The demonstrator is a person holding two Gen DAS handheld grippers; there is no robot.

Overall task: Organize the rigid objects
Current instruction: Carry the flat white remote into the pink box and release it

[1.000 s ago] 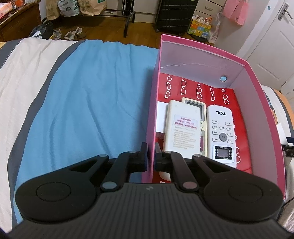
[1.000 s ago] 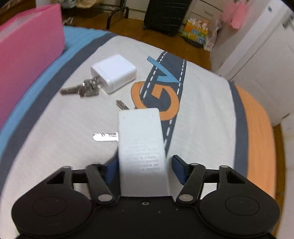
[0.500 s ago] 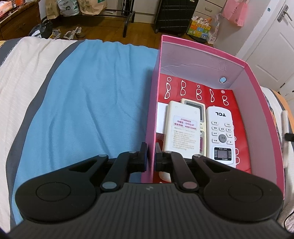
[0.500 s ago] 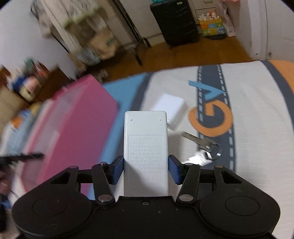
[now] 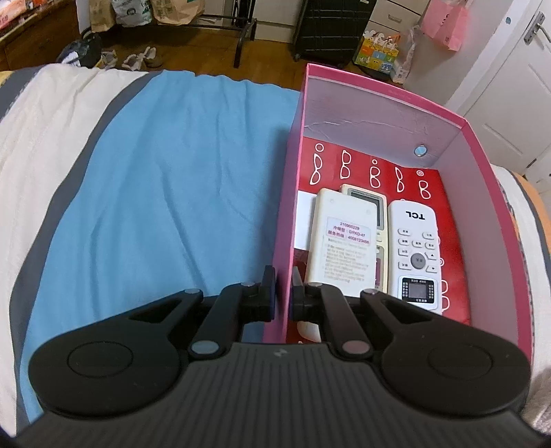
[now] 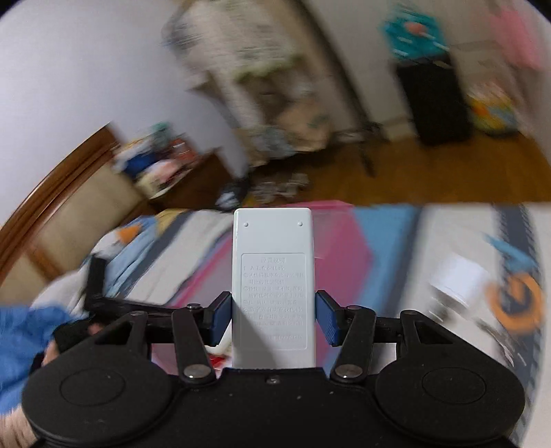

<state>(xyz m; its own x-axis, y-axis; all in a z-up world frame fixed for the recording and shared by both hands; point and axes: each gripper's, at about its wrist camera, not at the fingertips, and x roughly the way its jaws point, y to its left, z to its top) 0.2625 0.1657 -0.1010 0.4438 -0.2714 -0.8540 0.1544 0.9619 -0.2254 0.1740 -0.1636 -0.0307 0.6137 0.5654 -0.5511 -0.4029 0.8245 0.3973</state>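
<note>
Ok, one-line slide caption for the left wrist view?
Left gripper clamps the pink box by its near wall; three remotes lie inside on the red liner.

blue-and-cream striped bedspread [image 5: 165,193] fills left half of left wrist view. beyond bed, wooden floor [image 5: 213,62] with pair of shoes [image 5: 141,59] near black metal rack leg [image 5: 245,41]. black suitcase [image 5: 332,27] stands upright, colourful box [image 5: 377,51] just beside it. pink bag [image 5: 447,24] hangs near white door [image 5: 509,79]. right wrist view blurred: wooden headboard [image 6: 58,196] at left.
</note>
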